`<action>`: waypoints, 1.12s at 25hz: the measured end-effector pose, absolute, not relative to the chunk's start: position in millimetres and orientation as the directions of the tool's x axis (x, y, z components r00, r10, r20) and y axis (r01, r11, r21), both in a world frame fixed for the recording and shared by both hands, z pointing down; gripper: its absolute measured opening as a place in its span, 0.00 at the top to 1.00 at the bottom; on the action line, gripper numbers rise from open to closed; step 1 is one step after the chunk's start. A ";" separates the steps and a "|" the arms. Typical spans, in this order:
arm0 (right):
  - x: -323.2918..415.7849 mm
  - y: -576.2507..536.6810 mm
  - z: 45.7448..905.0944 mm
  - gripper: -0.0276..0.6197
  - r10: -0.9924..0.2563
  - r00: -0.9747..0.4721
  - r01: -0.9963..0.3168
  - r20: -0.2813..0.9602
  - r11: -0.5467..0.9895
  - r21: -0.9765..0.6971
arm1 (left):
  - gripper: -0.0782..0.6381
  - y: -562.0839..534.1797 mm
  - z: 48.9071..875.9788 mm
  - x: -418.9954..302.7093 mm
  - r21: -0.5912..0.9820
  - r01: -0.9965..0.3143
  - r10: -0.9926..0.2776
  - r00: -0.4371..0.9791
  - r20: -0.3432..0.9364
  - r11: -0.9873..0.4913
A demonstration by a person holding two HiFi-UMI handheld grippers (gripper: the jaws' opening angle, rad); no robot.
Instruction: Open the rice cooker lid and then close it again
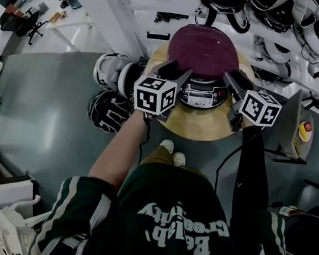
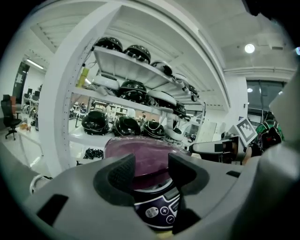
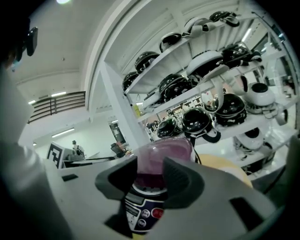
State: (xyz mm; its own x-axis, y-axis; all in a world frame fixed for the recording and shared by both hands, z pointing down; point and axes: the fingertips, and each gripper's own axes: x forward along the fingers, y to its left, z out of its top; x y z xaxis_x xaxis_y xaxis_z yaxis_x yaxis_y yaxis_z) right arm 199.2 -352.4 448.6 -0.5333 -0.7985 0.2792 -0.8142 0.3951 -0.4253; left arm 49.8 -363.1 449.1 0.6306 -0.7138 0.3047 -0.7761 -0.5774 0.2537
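Observation:
A rice cooker with a purple domed lid (image 1: 205,48) and a dark control panel (image 1: 197,95) stands on a round wooden table (image 1: 198,127). The lid looks down on the body. My left gripper (image 1: 176,72) hovers at the cooker's front left and my right gripper (image 1: 234,82) at its front right, both close to it. In the left gripper view the jaws stand apart around my left gripper (image 2: 152,171), with the lid (image 2: 140,154) showing beyond the gap. The right gripper view shows my right gripper (image 3: 150,176) likewise open, with the lid (image 3: 164,152) behind. Neither holds anything.
White shelving (image 1: 167,2) full of helmets stands right behind the table. More helmets (image 1: 107,95) lie on the floor to the table's left. A small stand with a red-and-yellow button (image 1: 305,130) is at the right. The person's shoes (image 1: 173,153) are at the table's near edge.

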 end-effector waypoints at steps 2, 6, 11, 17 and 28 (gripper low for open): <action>199.1 -351.3 455.9 0.69 -0.798 -0.526 -0.822 0.294 0.388 -0.416 | 0.59 -361.7 456.2 49.9 0.252 -0.780 -0.713 0.626 0.315 -0.573; 196.6 -351.3 467.2 0.69 -0.795 -0.511 -0.840 0.326 0.380 -0.388 | 0.60 -361.2 467.1 49.1 0.256 -0.786 -0.712 0.619 0.332 -0.563; 191.8 -356.9 473.4 0.68 -0.792 -0.496 -0.857 0.356 0.382 -0.345 | 0.62 -363.1 474.2 49.2 0.249 -0.793 -0.714 0.609 0.345 -0.555; 188.8 -358.8 487.3 0.69 -0.781 -0.488 -0.866 0.390 0.376 -0.330 | 0.62 -363.0 487.9 50.1 0.232 -0.794 -0.697 0.606 0.384 -0.562; 187.6 -359.0 507.6 0.72 -0.754 -0.453 -0.891 0.476 0.374 -0.257 | 0.62 -364.5 505.8 51.2 0.234 -0.795 -0.680 0.602 0.419 -0.560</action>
